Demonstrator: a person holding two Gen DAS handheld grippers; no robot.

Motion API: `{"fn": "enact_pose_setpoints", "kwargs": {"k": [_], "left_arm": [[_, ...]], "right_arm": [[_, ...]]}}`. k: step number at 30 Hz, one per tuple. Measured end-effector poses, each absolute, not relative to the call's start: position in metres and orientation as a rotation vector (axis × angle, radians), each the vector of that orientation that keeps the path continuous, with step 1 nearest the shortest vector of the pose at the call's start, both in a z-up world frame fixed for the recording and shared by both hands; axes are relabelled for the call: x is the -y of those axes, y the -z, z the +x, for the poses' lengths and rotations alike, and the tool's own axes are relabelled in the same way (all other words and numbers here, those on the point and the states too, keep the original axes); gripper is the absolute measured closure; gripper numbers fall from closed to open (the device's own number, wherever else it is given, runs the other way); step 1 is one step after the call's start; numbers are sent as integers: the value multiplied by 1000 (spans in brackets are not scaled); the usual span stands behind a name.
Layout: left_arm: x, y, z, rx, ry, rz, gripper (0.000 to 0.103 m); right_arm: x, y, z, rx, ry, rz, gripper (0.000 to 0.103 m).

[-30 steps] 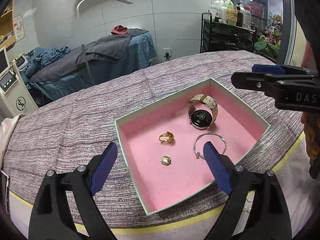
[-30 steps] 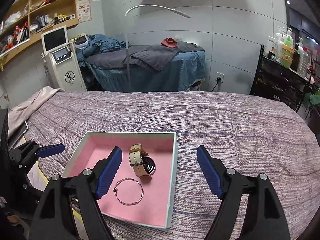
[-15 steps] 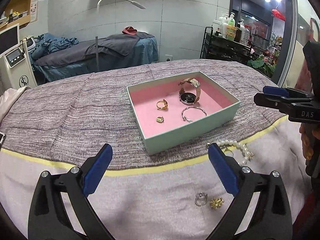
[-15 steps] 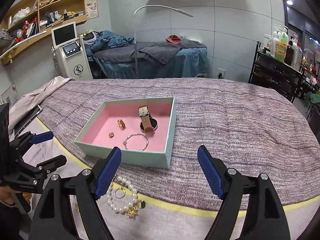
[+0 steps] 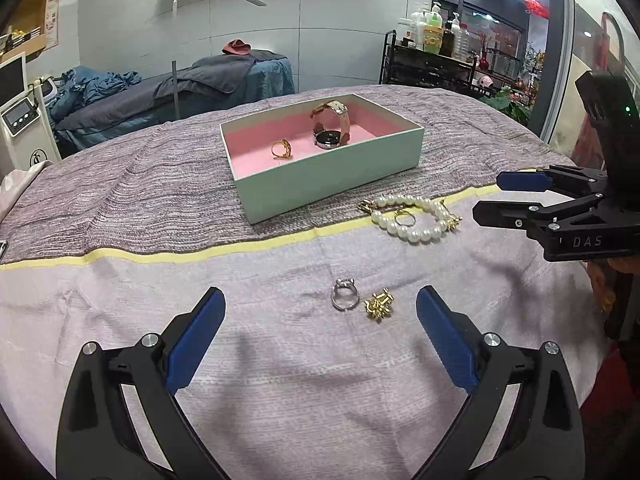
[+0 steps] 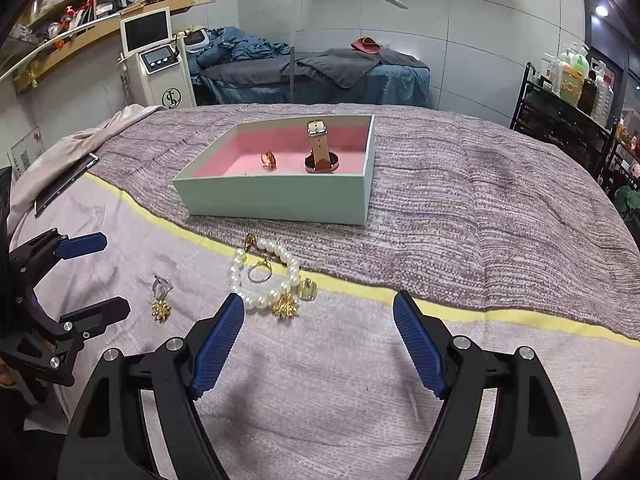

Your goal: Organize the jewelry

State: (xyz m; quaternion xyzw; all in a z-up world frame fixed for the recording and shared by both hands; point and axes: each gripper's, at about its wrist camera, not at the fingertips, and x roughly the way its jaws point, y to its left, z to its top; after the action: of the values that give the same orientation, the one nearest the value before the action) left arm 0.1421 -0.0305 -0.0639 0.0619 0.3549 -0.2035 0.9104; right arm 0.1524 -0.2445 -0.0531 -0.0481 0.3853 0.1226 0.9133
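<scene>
A mint box with pink lining (image 5: 332, 178) (image 6: 276, 200) sits on the bed and holds a watch (image 5: 331, 125) (image 6: 320, 152) and a gold ring (image 5: 281, 149) (image 6: 268, 159). In front of it lie a pearl bracelet (image 5: 408, 216) (image 6: 262, 276) with a thin ring (image 5: 405, 218) (image 6: 260, 273) inside its loop, a silver ring (image 5: 344, 295) (image 6: 161, 286) and a gold flower piece (image 5: 379, 305) (image 6: 161, 311). More gold pieces (image 6: 285, 305) lie by the pearls. My left gripper (image 5: 318, 320) (image 6: 90, 272) is open and empty just short of the silver ring. My right gripper (image 6: 318, 322) (image 5: 490, 198) is open and empty, near the pearls.
The bed has a purple woven blanket (image 6: 480, 200) and a pale sheet (image 5: 280, 360) split by a yellow stripe (image 5: 200, 254). A dark flat object (image 6: 64, 186) lies at the bed's left edge. A massage table (image 6: 320, 76), a machine (image 6: 156, 60) and a black shelf rack (image 6: 568, 116) stand behind.
Both grippers have pulled back from over the box and dropped low toward the near edge of the bed. The pearls, rings and gold pieces in front of the box came into view.
</scene>
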Motion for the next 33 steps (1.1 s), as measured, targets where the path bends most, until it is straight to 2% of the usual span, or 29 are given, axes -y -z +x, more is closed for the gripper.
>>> {"fn": "enact_pose_setpoints", "kwargs": {"k": [2,5,9,14,20,27,33], "left_arm": [[35,67,138,-742,439,129,11],[41,72,134,-767,459,136,21],[49,78,131,-795,482,128,29],[57,86,132,-836,498,120,48],[60,86,138,-847,508,96,57],[65,87,151,-851,512,71,61],[70,86,153,-847,511,74,70]], "right_arm": [[243,57,150,-807,-252,-107,34],[241,62,148,-825,-264,-111,42],[234,66,146,-841,-275,-143,48],[228,73,151,-870,-290,-181,59],[221,74,160,-881,-300,-209,65],[216,75,174,-890,-320,-216,73],[215,76,179,-894,-331,-214,81]]}}
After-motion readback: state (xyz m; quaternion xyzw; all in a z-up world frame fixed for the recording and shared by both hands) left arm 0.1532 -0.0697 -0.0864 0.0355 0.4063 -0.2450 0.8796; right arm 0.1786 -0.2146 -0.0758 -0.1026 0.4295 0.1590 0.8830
